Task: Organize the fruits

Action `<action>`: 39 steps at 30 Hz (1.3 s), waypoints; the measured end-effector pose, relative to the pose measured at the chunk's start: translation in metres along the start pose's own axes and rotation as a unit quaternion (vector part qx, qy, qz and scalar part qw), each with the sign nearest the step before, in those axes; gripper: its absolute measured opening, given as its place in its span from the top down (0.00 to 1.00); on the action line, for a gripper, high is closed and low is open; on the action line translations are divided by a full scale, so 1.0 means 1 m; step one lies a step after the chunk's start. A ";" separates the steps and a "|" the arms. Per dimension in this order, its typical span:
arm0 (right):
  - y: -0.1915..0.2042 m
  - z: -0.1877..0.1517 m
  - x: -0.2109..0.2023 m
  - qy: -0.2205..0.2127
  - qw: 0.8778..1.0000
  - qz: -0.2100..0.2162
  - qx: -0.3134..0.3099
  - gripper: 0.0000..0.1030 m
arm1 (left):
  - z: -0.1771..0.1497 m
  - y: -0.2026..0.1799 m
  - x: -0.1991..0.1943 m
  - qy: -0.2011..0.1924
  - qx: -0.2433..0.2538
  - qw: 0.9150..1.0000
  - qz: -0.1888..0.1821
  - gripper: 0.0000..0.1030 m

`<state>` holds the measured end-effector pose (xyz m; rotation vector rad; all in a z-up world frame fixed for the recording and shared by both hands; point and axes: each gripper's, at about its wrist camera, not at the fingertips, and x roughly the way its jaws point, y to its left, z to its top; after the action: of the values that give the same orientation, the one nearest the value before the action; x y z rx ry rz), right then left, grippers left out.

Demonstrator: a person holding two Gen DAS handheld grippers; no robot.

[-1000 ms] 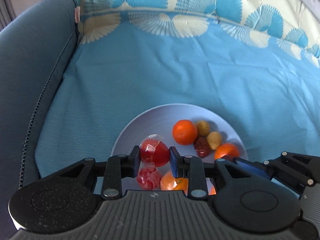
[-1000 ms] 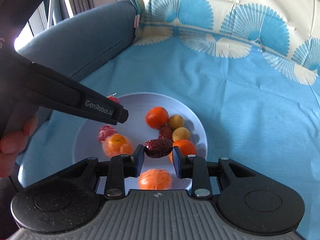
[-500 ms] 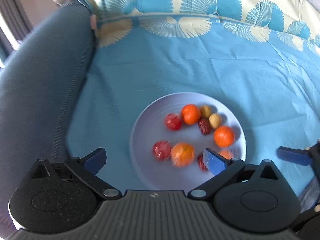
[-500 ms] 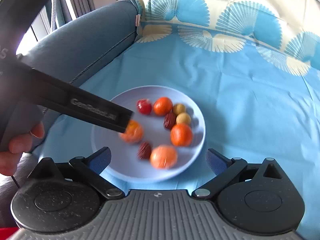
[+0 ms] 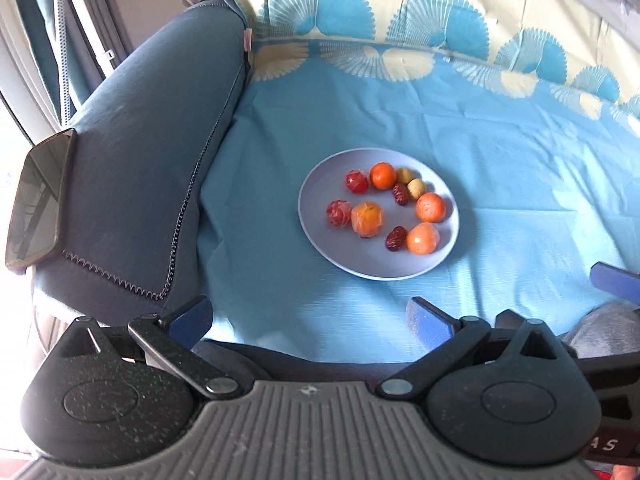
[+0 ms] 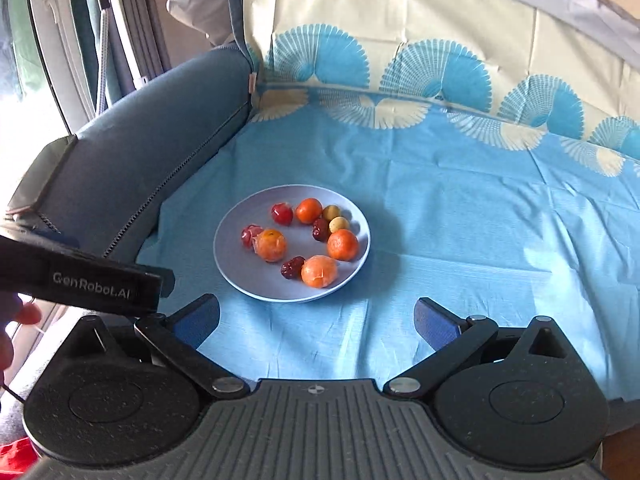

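The left hand-held gripper [image 5: 310,318] is spread wide with nothing between its blue fingers, held back from the plate [image 5: 320,236], which lies ahead of it and slightly to its right on the blue sheet [image 5: 500,160]. The right hand-held gripper [image 6: 318,320] is spread wide as well and grips nothing; the plate [image 6: 232,256] sits ahead of it, a little to its left.

All the fruit lies on the plate. At the far side are a wrapped red fruit [image 5: 357,181], an orange [image 5: 383,175] touching it on the right, then two small yellow-brown fruits [image 5: 410,182] and a dark red date [image 5: 400,194] just beside them. Another orange [image 5: 430,207] lies toward the right rim. Nearer the left hand-held gripper, a second wrapped red fruit [image 5: 338,213] touches a wrapped orange [image 5: 366,219], and a second date [image 5: 395,238] rests against a peeled-looking orange [image 5: 423,238] at the near right rim.

The sheet covers a sofa seat; the dark blue armrest [image 5: 140,160] rises to the left of both hand-held grippers, and a dark phone [image 5: 38,196] lies on its top. A fan-patterned cloth [image 6: 400,60] covers the backrest beyond the plate. In the right wrist view the left hand-held gripper's black body crosses the near left corner.
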<state>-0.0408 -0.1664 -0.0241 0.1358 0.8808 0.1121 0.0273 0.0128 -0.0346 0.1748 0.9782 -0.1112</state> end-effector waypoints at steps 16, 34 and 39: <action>0.009 -0.010 -0.040 -0.029 0.999 -0.021 -0.015 0.01 | -0.018 0.000 -0.032 -0.028 0.002 1.000 0.004 0.00; 0.009 -0.007 -0.034 -0.021 0.999 -0.026 -0.015 0.01 | -0.017 -0.002 -0.025 -0.025 0.003 1.000 0.012 0.00; 0.009 -0.007 -0.033 -0.021 0.999 -0.027 -0.015 0.01 | -0.017 -0.001 -0.025 -0.026 0.004 1.000 0.013 0.00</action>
<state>-0.0675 -0.1620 -0.0015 0.0862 0.8407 0.0726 -0.0001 0.0153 -0.0234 0.1914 0.9234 -0.0951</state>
